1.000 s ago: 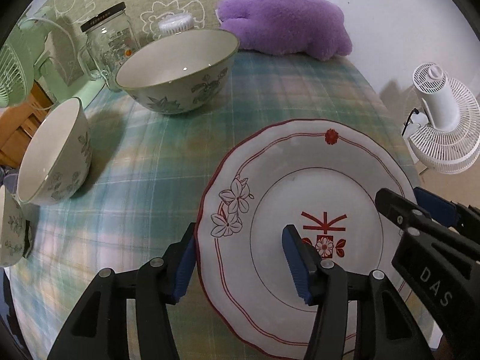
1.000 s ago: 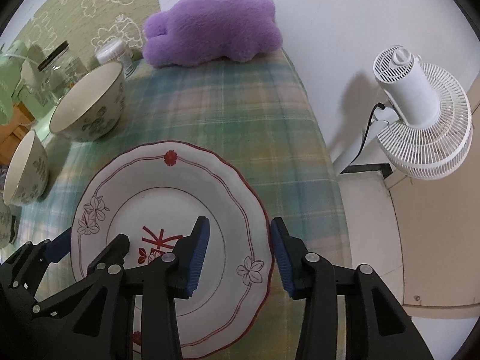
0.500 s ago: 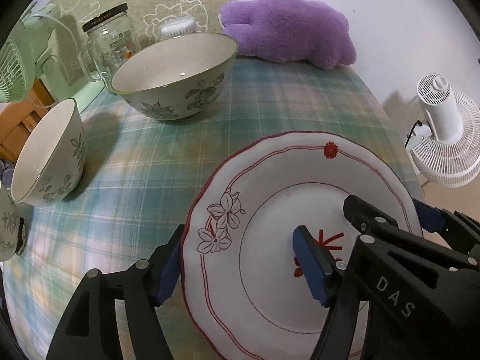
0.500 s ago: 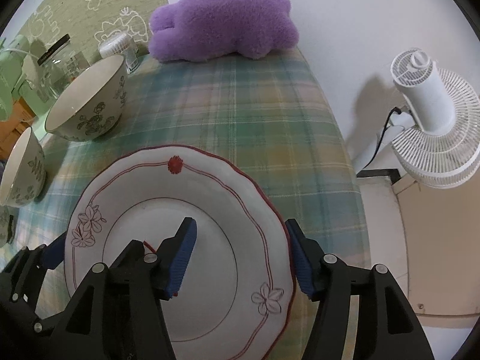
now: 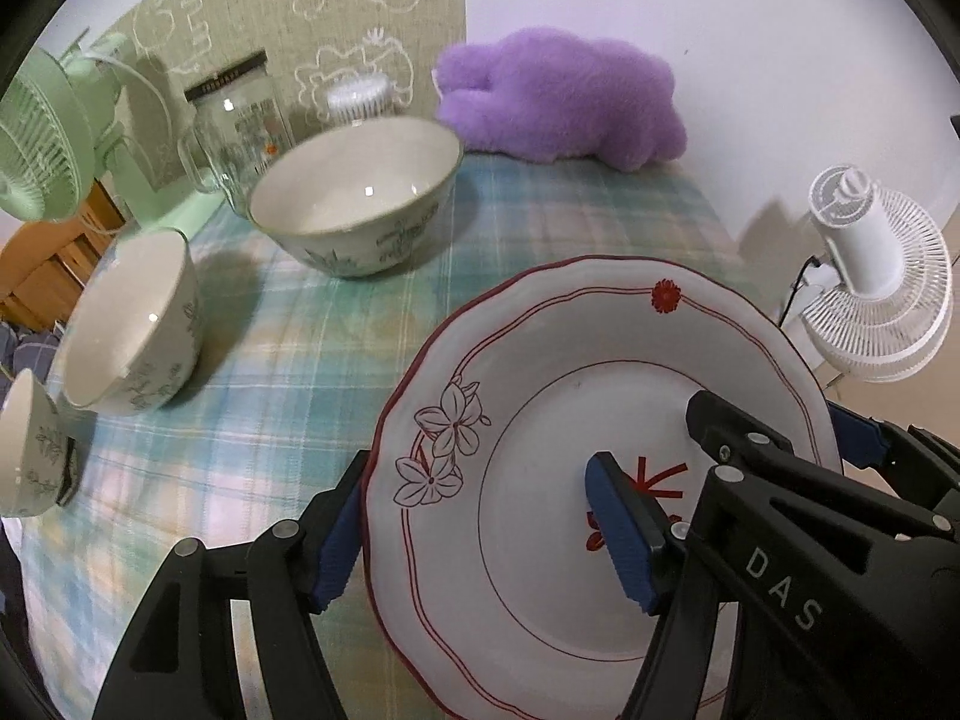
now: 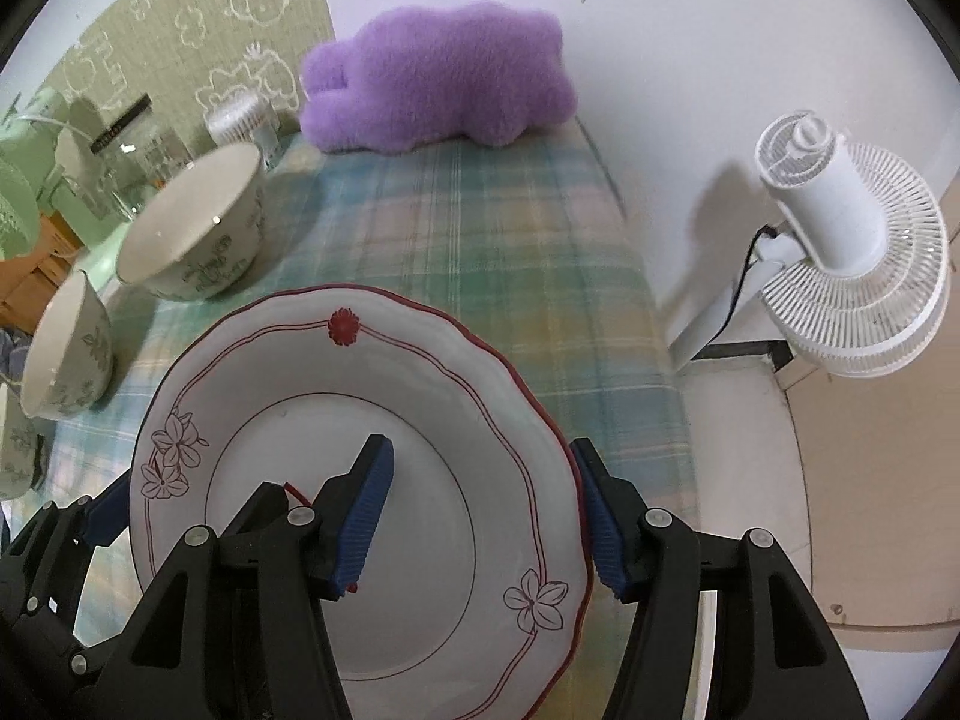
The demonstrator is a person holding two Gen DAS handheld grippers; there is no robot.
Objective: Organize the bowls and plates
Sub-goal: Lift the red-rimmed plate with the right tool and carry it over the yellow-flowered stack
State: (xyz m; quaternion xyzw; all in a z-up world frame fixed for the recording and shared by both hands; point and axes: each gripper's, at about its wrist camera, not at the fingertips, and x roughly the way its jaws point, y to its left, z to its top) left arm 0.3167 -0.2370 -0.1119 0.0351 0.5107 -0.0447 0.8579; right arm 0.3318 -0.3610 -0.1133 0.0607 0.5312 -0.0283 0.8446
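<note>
Your bowls [image 5: 354, 204] sit unstacked at ten o'clock. Your left gripper [image 5: 480, 519] and right gripper [image 6: 480, 519] straddle opposite rims of the plate [image 5: 600, 420] at centre, jaws apart, apparently not clamping; sorting remains.

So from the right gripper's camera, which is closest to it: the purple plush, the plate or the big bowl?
1. Plate, between the right gripper fingers.
2. Big bowl, farther back on the left.
3. Purple plush, at the table's far end.

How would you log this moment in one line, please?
left gripper: open astride plate rim | right gripper: open astride opposite rim
</note>
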